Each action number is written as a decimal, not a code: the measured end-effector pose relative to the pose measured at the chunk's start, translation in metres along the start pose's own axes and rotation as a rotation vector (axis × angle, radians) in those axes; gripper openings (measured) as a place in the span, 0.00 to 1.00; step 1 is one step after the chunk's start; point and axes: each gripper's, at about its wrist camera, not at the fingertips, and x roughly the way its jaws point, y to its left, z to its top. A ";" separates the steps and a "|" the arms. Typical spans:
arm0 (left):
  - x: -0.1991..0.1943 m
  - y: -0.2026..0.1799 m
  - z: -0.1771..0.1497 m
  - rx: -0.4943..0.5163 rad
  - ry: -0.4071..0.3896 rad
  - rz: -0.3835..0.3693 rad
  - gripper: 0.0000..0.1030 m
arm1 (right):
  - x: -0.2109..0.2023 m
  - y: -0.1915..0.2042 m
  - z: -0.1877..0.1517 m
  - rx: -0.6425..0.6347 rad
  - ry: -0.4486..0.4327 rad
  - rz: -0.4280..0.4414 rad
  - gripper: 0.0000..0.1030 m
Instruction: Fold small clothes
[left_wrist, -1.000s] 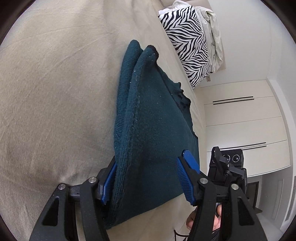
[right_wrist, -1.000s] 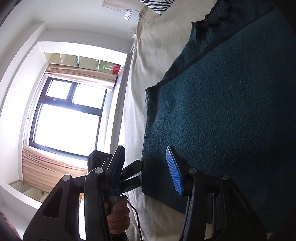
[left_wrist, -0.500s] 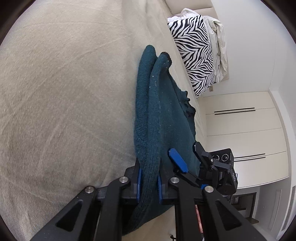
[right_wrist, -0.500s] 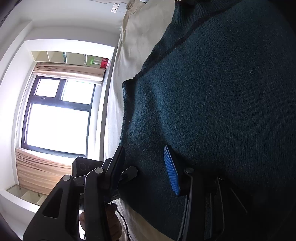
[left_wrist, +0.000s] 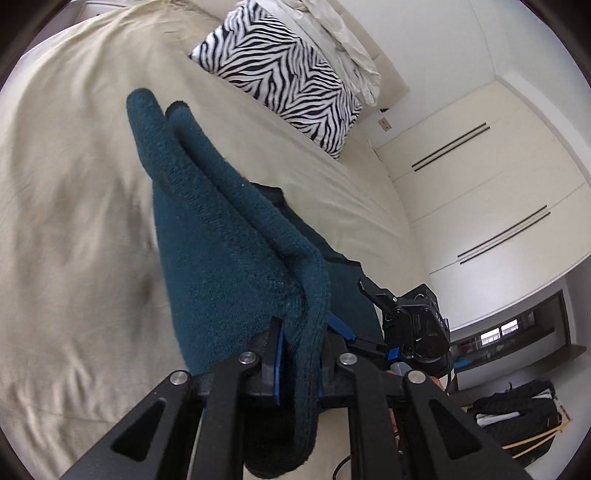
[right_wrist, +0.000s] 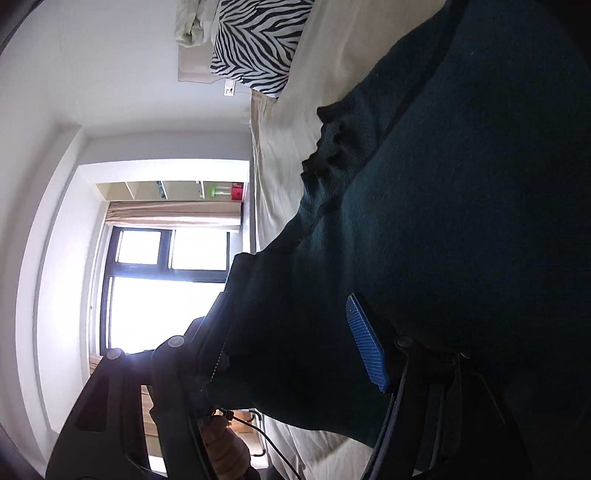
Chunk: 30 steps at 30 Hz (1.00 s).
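Observation:
A dark teal knit sweater (left_wrist: 221, 240) lies on the beige bed (left_wrist: 74, 184). My left gripper (left_wrist: 301, 354) is shut on a doubled-over edge of it and holds that edge lifted above the bedsheet, so the fabric runs up from the bed as two rolled folds. In the right wrist view the sweater (right_wrist: 443, 221) fills most of the picture. My right gripper (right_wrist: 291, 343) sits at its near edge with the jaws opening. Fabric lies between them, and the blue pad (right_wrist: 365, 343) stands free of the cloth. A hand (right_wrist: 221, 450) shows beneath.
A zebra-print pillow (left_wrist: 291, 70) and pale bedding (left_wrist: 347, 44) sit at the head of the bed. White wardrobe doors (left_wrist: 480, 184) stand beyond the bed. A dark heap of clothes (left_wrist: 517, 410) lies on the floor. A bright window (right_wrist: 159, 288) is on the far side.
My left gripper closed on the sweater's folded edge, then lifted it off the bed. My right gripper moved in over the sweater's edge and its jaws widened.

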 end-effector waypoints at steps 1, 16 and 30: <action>0.013 -0.016 -0.001 0.028 0.013 -0.004 0.13 | -0.011 -0.004 0.006 0.014 -0.011 0.009 0.64; 0.066 -0.033 -0.044 0.112 0.103 -0.079 0.41 | -0.049 -0.033 0.033 0.069 -0.012 0.027 0.65; 0.038 -0.006 -0.044 0.081 0.055 -0.039 0.41 | -0.008 0.021 0.034 -0.249 0.034 -0.429 0.13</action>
